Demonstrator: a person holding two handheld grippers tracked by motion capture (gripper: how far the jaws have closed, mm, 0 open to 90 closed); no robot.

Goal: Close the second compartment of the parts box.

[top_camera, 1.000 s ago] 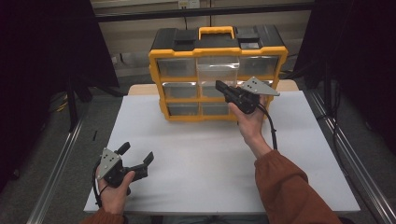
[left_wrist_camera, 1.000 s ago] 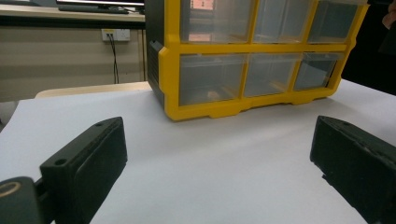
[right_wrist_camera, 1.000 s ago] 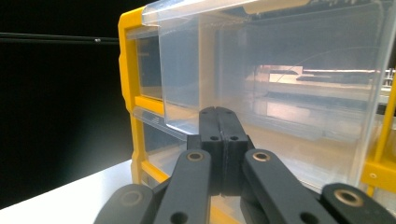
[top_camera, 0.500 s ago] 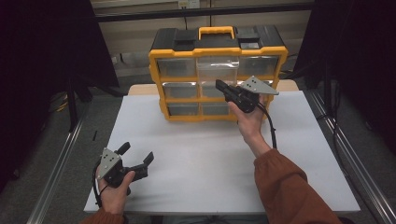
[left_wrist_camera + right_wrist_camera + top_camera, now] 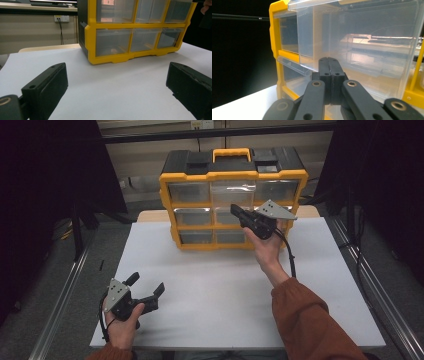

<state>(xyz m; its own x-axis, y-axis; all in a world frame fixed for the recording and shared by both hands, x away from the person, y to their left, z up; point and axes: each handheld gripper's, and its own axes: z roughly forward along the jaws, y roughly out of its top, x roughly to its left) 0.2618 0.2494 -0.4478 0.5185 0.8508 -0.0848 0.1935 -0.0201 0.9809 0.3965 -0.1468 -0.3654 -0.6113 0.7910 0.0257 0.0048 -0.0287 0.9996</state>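
Yellow organizer (image 5: pixel 233 200), 9 clear drawers (image 5: pixel 192 216), 2 grippers.

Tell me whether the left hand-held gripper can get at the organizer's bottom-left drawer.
Probably yes: bare white table lies between the open left hand-held gripper and the bottom-left drawer.

The high view is dim and slightly soft, its surroundings falling to near black at both sides, while the white rectangular table top (image 5: pixel 220 285) takes an even overhead light and carries only faint shadows. The left gripper view is brighter; the yellow-framed plastic drawer cabinet (image 5: pixel 120 56) is fairly sharp, with the near black jaws blurred. In the right gripper view the clear plastic drawer fronts (image 5: pixel 362 42) show pale glare, and the left background is black.
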